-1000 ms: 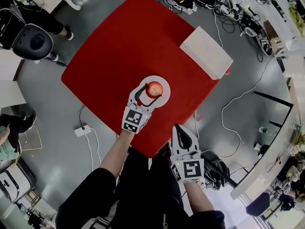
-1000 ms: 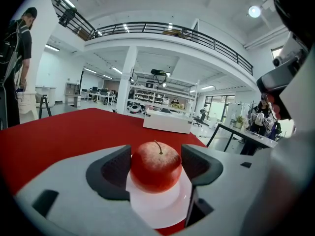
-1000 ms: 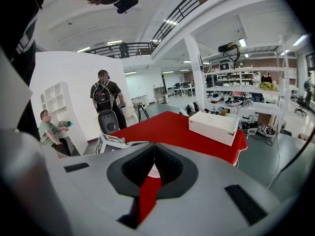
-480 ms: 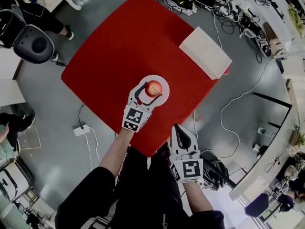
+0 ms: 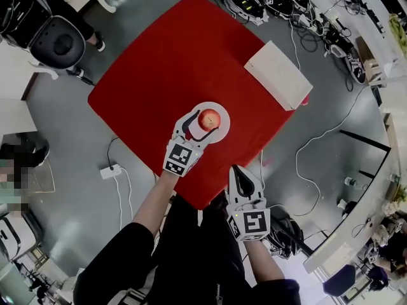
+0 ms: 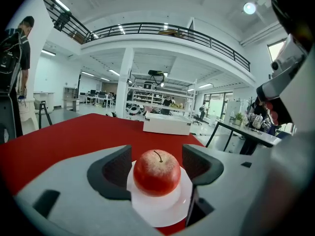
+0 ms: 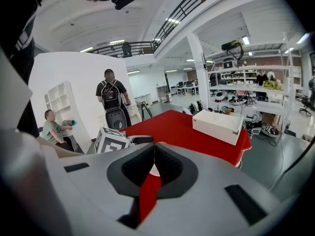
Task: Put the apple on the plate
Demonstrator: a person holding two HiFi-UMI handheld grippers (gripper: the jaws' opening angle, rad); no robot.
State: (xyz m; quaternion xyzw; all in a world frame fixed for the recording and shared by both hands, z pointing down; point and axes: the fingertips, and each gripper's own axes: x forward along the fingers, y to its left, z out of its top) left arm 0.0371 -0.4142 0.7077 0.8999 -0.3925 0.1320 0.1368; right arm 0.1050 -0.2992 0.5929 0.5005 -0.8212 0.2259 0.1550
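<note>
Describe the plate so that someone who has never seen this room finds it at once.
Find the red table standing on the grey floor. Near its corner closest to the person lies a small white plate. Unlike the white box at the table's right edge in the head view, it is round and carries a red apple.

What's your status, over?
Left gripper open, jaws just been opening, apple between them, unclamped. Right gripper shut, empty. Apple upright on plate. Nothing in the way.
</note>
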